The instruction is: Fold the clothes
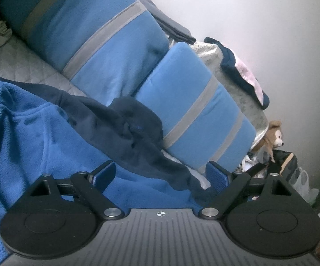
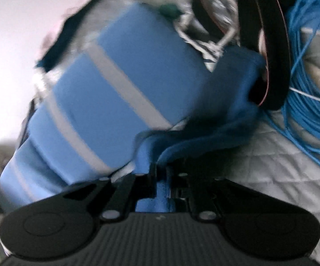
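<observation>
2 grippers are on my screens, and both sit at the same fleece. It is a soft, thick blue garment with a navy part, maybe a lining or hood, crumpled on the quilt. I judge it light and limp: it will sag from any pinch point, drape rather than slide, and cling a little to the quilt. Nothing about it is fragile. I would take it by an edge or seam, where the doubled cloth gives the pads something to bite.

My right gripper has its fingers closed together, clamped on a blue fold that bunches between them and trails ahead toward the striped pillow. That view is blurred. To the right of those fingers lies a coil of blue cable.

My left gripper has its fingers wide apart and holds nothing. Blue fleece lies under and between them, the navy part just ahead, 2 striped pillows beyond. I judge a 2nd grip here comes next.
</observation>
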`<action>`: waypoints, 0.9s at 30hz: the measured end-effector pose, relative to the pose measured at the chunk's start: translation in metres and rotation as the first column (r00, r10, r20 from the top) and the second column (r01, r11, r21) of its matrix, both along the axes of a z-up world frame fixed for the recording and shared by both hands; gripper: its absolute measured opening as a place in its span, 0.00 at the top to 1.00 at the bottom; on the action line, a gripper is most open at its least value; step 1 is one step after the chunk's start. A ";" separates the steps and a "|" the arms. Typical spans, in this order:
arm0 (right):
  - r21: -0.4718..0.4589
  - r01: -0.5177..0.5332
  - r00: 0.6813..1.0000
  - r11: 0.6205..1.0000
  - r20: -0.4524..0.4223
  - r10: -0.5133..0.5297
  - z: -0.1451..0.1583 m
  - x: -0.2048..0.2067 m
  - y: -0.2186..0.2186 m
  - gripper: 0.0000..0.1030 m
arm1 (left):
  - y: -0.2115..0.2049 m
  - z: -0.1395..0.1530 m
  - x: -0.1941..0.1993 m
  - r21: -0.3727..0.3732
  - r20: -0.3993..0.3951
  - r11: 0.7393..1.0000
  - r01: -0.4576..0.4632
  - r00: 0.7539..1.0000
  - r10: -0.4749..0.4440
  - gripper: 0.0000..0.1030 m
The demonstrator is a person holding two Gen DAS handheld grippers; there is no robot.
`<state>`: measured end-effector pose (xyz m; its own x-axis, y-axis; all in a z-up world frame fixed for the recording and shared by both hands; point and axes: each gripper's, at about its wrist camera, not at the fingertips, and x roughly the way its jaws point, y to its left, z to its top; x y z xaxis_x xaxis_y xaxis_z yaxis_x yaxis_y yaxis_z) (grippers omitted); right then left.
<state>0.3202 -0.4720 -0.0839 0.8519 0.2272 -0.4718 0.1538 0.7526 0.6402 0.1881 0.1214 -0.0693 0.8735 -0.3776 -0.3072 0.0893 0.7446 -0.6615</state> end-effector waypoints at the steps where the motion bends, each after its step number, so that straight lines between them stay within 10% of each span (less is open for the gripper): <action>1: 0.000 -0.020 1.000 1.000 0.003 0.020 0.005 -0.011 0.005 0.92 | 0.000 0.000 0.000 0.000 0.000 1.000 -0.001 1.000 0.001 0.13; 7: 0.111 -0.127 0.991 0.986 -0.035 0.132 -0.001 -0.056 0.032 0.93 | 0.000 0.000 -0.001 0.003 -0.002 1.000 -0.009 1.000 0.009 0.13; 17: -0.029 -0.343 0.931 0.939 -0.141 0.335 -0.012 -0.076 0.083 0.92 | 0.001 0.001 -0.002 0.002 -0.006 1.000 -0.022 1.000 0.022 0.13; 19: -0.049 -0.382 0.916 0.923 -0.150 0.372 -0.009 -0.080 0.089 0.75 | 0.001 0.001 -0.003 0.004 -0.003 1.000 -0.022 1.000 0.022 0.13; 22: -0.041 -0.315 0.946 0.948 -0.096 0.310 0.000 -0.084 0.072 0.21 | 0.002 0.000 -0.002 0.001 -0.003 1.000 -0.022 1.000 0.022 0.13; 27: 0.054 -0.053 0.998 0.997 -0.025 0.055 0.006 -0.085 0.006 0.16 | 0.002 0.000 -0.002 -0.004 -0.006 1.000 -0.025 1.000 0.025 0.13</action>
<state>0.2354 -0.4663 -0.0781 0.8251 0.2978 -0.4801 0.1315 0.7253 0.6758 0.1863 0.1238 -0.0695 0.8809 -0.3568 -0.3109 0.0668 0.7441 -0.6647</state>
